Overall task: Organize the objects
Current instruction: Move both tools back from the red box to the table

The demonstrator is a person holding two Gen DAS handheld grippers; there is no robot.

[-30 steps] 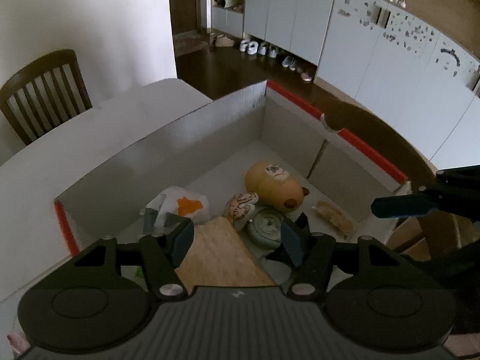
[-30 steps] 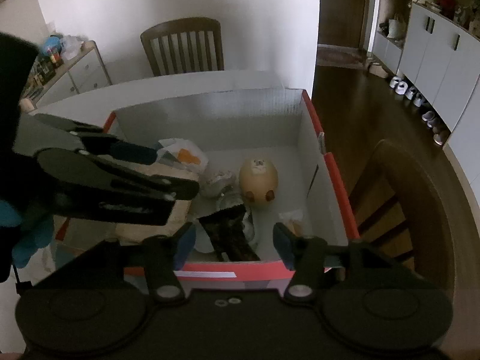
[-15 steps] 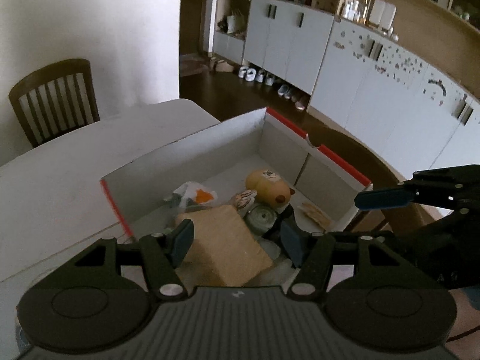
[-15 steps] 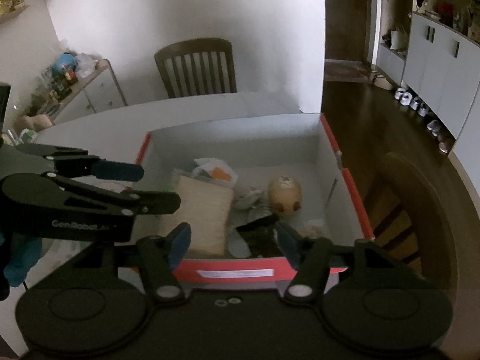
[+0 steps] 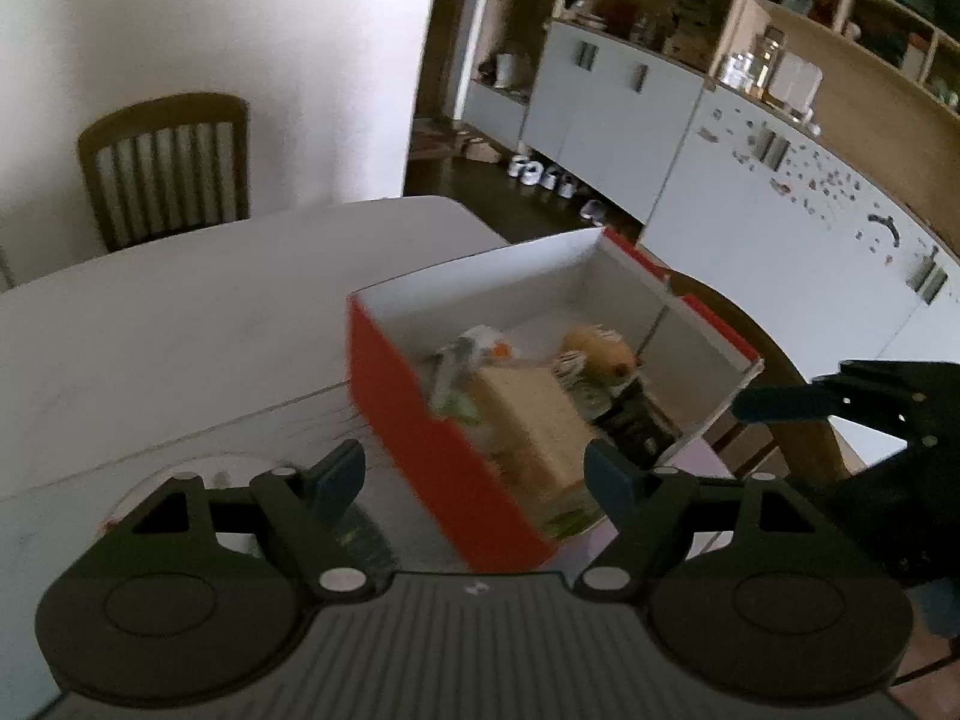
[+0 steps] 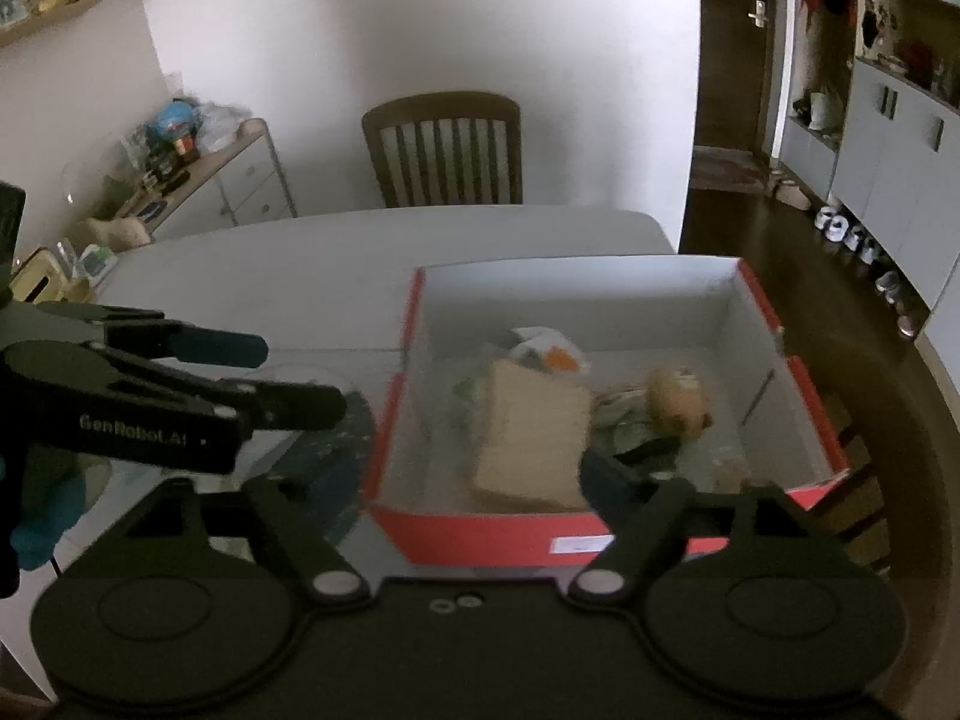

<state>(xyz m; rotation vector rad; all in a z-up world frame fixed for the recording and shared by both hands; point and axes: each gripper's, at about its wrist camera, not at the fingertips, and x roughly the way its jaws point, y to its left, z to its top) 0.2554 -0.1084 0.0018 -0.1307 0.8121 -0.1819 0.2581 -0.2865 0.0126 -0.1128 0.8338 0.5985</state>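
White desk [image 6: 270,264], red box [image 6: 480,531] at its right edge holding the tan block [image 6: 534,438]; box lies ahead-right of left tool [image 5: 477,474], dead ahead of right tool [image 6: 465,477]. Both just spread wide, empty.

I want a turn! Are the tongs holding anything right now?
Left tongs: open, holding nothing, jaws just widened.
Right tongs: open, holding nothing, jaws just widened.

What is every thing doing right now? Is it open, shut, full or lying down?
Box: open on top, things inside.
Board: lying in the box.
Plush toy: lying in the box.
Left gripper: open, holding nothing, jaws just opened wider.
Right gripper: open, holding nothing, jaws just opened wider.
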